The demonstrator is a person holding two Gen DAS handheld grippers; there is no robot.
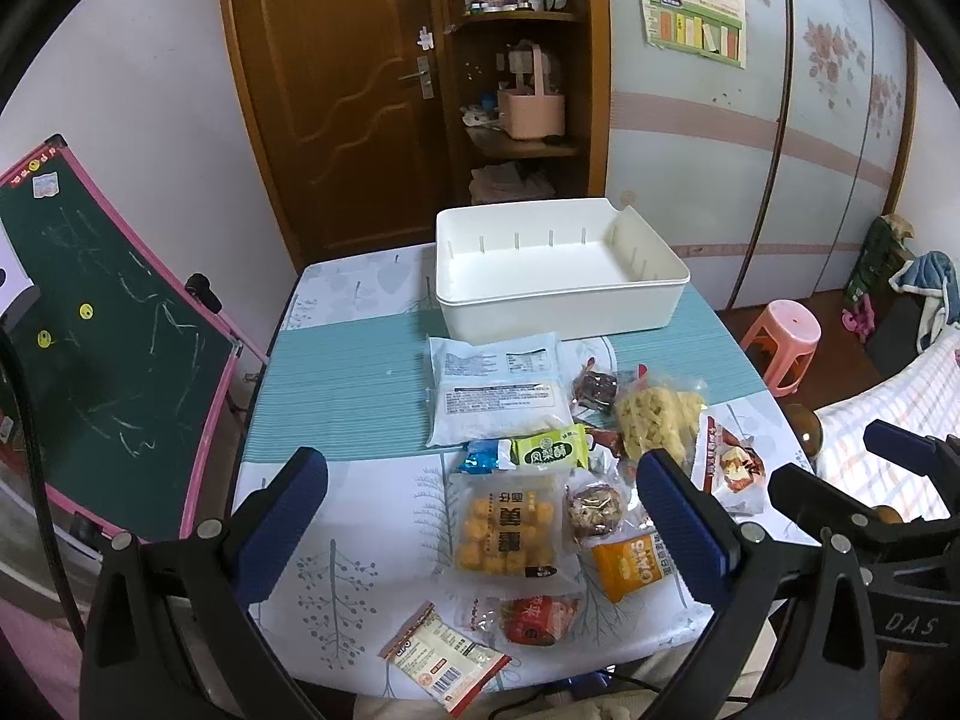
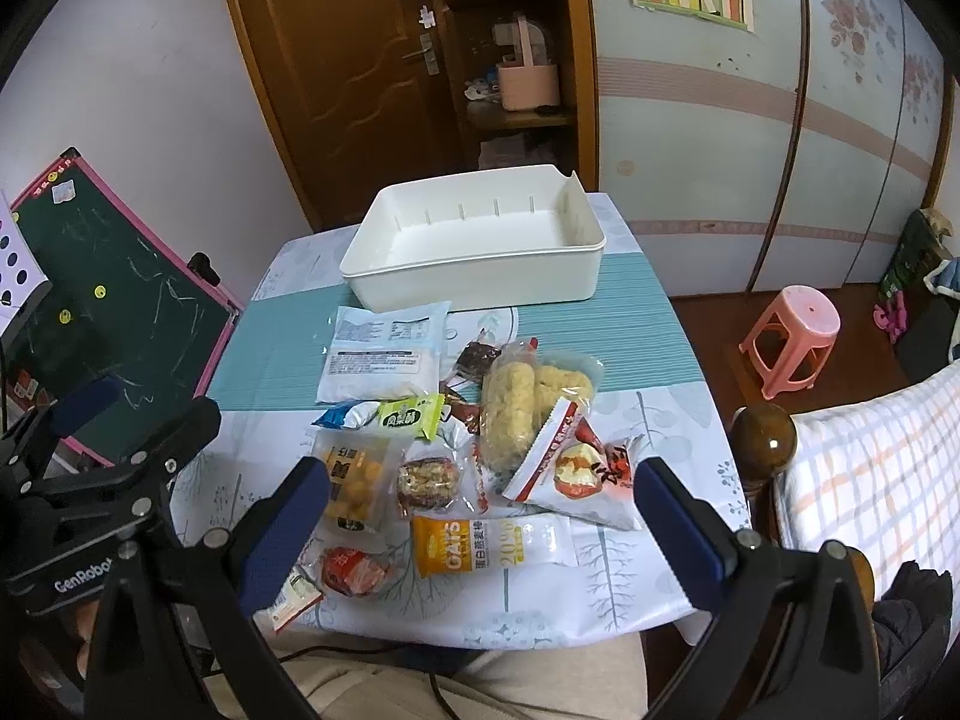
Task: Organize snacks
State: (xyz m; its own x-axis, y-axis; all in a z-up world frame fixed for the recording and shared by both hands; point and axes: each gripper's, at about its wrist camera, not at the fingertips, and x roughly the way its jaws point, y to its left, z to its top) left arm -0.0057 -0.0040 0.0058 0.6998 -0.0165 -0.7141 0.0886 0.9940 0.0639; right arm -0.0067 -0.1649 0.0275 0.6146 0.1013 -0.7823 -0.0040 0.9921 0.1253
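Starting well probably means lowering either wide-open, empty gripper, left gripper [image 1: 480, 516] or right gripper [image 2: 480, 510], squarely over one loose packet such as the oats bar [image 2: 489, 546] and carrying it to the white bin [image 2: 474, 240].

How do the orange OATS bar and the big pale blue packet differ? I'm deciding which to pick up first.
The OATS bar is a slim orange-and-white wrapper near the table's front edge; the pale blue packet is far larger, squarish, and lies just before the white bin. The bar lies between the right tool's open fingers in view; the packet lies beyond them. Both lie flat, ungrasped.
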